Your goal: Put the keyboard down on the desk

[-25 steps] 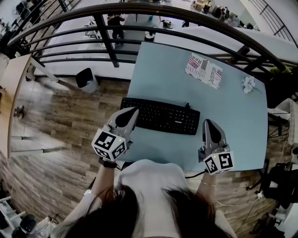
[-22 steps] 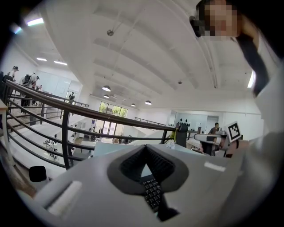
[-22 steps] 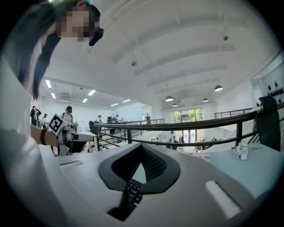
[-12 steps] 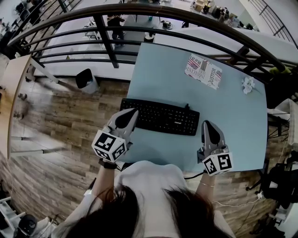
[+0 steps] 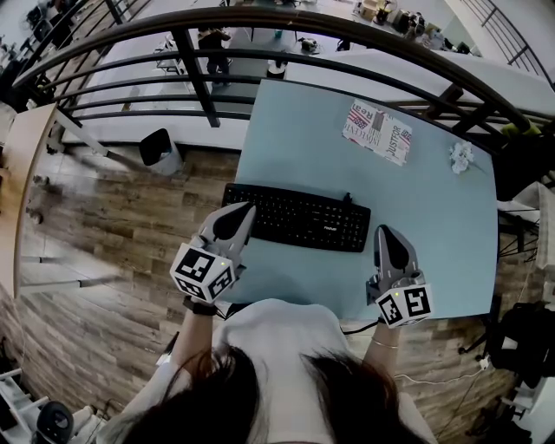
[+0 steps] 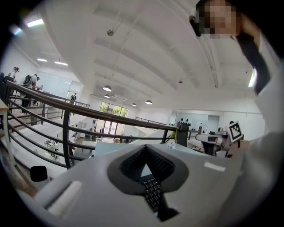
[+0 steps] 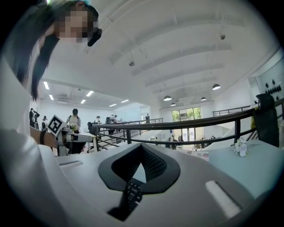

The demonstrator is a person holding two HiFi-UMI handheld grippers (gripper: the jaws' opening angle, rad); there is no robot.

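Note:
The black keyboard (image 5: 299, 217) lies flat on the pale blue desk (image 5: 303, 130), near its front edge. My left gripper (image 5: 243, 210) is shut, its tip over the keyboard's front left corner; whether it touches, I cannot tell. My right gripper (image 5: 387, 231) is shut too, just off the keyboard's right end. Neither holds anything. In the left gripper view the keys (image 6: 152, 195) show through the gap under the closed left gripper (image 6: 145, 147). The right gripper view shows the same: keys (image 7: 132, 195) below the closed right gripper (image 7: 142, 145).
A printed sheet (image 5: 379, 132) lies at the desk's far right, a crumpled white wad (image 5: 462, 156) near the right edge. A black railing (image 5: 260, 17) curves behind the desk. A black bin (image 5: 161, 146) stands on the wooden floor at the left.

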